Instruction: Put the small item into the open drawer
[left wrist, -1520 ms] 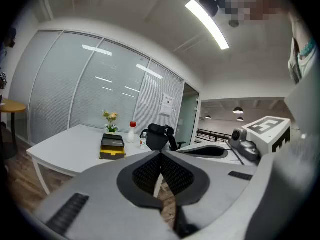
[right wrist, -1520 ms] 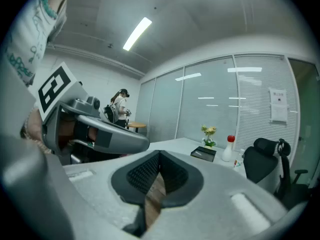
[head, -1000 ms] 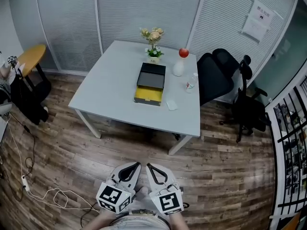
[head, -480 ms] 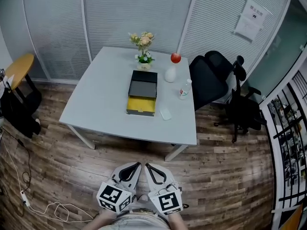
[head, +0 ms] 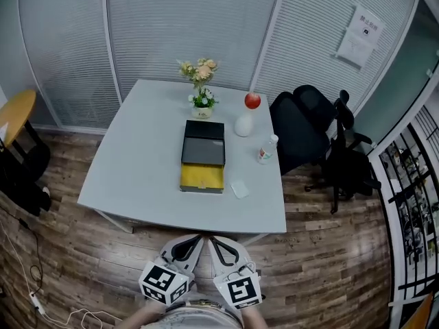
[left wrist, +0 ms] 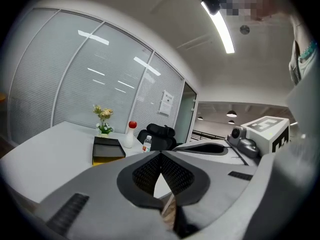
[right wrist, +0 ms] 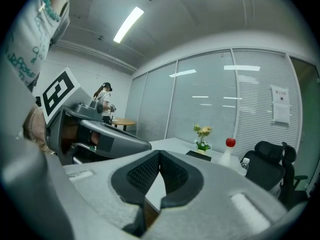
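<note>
Both shut and empty, left hand-held gripper (head: 197,237) and right hand-held gripper (head: 214,239) point side by side at the desk (head: 134,173); small item (head: 240,188) looks flat, white.

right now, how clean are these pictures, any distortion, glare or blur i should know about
Head view: fisheye bows the blinds and floorboards; the table is evenly lit and sharp. Left gripper view: black round vignette, the ceiling light strip blows out, the left claw looms large. Right gripper view: same vignette, light streaks reflect on the glass wall.
</note>
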Available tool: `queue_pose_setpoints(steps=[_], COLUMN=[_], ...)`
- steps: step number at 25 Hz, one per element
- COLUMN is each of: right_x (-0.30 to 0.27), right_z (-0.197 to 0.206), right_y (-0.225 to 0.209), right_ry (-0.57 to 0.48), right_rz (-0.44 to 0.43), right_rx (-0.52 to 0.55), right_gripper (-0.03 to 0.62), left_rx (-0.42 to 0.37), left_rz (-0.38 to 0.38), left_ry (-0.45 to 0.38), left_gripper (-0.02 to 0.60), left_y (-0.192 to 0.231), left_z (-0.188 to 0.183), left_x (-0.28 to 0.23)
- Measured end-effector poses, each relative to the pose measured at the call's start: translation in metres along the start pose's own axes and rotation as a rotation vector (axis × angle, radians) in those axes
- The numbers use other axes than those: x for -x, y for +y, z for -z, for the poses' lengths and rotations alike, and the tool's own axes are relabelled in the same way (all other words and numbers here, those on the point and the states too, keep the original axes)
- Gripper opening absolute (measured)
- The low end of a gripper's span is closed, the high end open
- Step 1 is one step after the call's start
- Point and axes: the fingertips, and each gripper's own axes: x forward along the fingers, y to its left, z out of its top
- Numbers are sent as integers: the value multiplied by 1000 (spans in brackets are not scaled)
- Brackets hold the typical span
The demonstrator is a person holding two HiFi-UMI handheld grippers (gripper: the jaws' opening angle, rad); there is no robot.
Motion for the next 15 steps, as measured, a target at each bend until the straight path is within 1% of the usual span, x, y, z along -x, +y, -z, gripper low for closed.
queue_pose_setpoints(steps=[9,15], right_x=[-65,-86], right_z=[-4,-2], right_y=[-7,-20], right_ry=[24,34], right_rz=[-36,-12], right_rx=[0,6], right_gripper=[3,3], left_rx=[31,5], left_rz=[-16,0], left_ry=[7,16], left_gripper=[-3,-2], left_y=[58,79], left_z=[-11,-19], left_x=[-19,-28])
